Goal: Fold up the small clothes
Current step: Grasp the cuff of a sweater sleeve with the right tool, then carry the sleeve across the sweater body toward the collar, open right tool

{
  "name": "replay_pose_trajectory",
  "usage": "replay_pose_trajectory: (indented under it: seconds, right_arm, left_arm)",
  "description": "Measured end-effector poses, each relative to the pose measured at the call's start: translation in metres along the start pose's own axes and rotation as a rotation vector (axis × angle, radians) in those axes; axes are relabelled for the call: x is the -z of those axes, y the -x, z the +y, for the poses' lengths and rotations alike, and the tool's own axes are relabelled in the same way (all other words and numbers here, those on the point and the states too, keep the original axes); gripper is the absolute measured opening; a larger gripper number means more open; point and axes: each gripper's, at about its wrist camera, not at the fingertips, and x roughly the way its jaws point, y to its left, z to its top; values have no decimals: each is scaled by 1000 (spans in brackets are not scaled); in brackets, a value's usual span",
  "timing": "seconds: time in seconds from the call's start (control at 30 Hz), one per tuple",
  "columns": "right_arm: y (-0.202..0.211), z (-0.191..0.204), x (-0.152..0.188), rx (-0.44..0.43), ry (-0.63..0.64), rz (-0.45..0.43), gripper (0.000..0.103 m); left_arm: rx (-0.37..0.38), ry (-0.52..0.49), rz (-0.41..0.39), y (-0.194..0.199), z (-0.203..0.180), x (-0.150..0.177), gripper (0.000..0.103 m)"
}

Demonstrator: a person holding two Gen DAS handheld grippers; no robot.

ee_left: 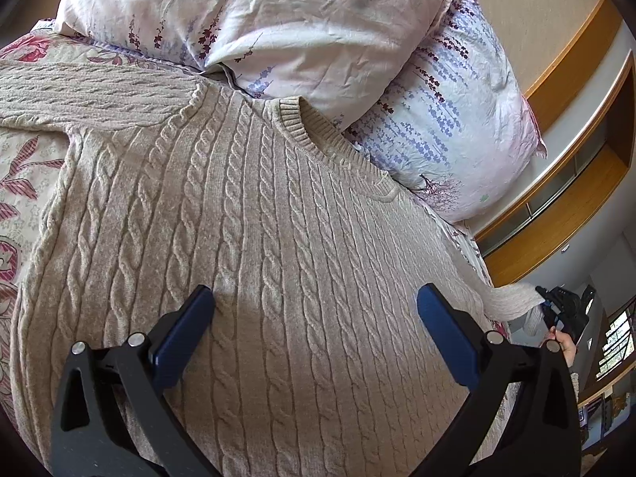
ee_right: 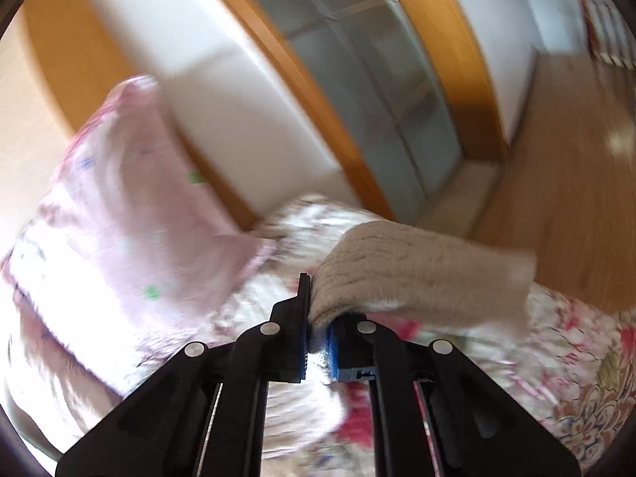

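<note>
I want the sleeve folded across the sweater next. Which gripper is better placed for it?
Right. The right gripper is already shut on the sleeve, lifted off the bedspread. The left gripper is open over the sweater body, holding nothing, so it would first have to reach and grasp.

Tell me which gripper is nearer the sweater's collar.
Left. The left gripper hovers open over the sweater body, with the collar just ahead of it. The right gripper is off at the bed's edge, clamped on a sleeve.
</note>
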Motion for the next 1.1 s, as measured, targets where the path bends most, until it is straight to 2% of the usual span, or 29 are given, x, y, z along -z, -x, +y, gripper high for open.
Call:
replay_pose_trajectory:
  seconds: [0.13,0.2,0.27,0.33,0.43,0.53,0.57,0.6,0.63,0.7,0.77,0.87,0.93,1.1]
  right_arm:
    - [9,97,28,-184,229,5,8]
    - [7,140,55,-271,326,58,8]
    - [-4,177,91,-344,418,152,8]
    - [-23,206,135,-368,519,271,8]
    - [-52,229,199,-337,650,457,8]
    - [-59,232,234,-308,706,553,10]
    - [-59,233,238,-307,706,560,12]
    - [-52,230,240,-319,698,567,22]
    - [-50,229,237,-341,677,579,40]
    - [-43,225,227,-358,617,574,61]
    - [-40,222,216,-377,547,568,62]
    - [-52,216,201,-355,435,579,60]
    - [-64,206,194,-322,348,594,49]
    - [-83,185,187,-254,188,609,34]
  left_arm:
    - [2,2,-1,0,-1,0,101]
    - [6,5,-2,1,0,-1,101]
    - [8,7,-4,1,-1,0,101]
    - [10,8,-4,2,0,0,101]
    - [12,10,-6,2,0,0,101]
    - [14,11,-6,3,0,0,101]
    - [13,11,-5,3,-1,0,101]
    - [12,10,-5,3,0,0,101]
    - [12,10,-4,3,0,0,101]
    - [13,11,-4,2,-1,0,101]
    - [15,13,-5,3,-1,0,101]
    - [17,13,-5,3,-2,0,101]
    - [19,14,-7,3,-2,0,101]
    - [26,17,-10,4,-3,0,101]
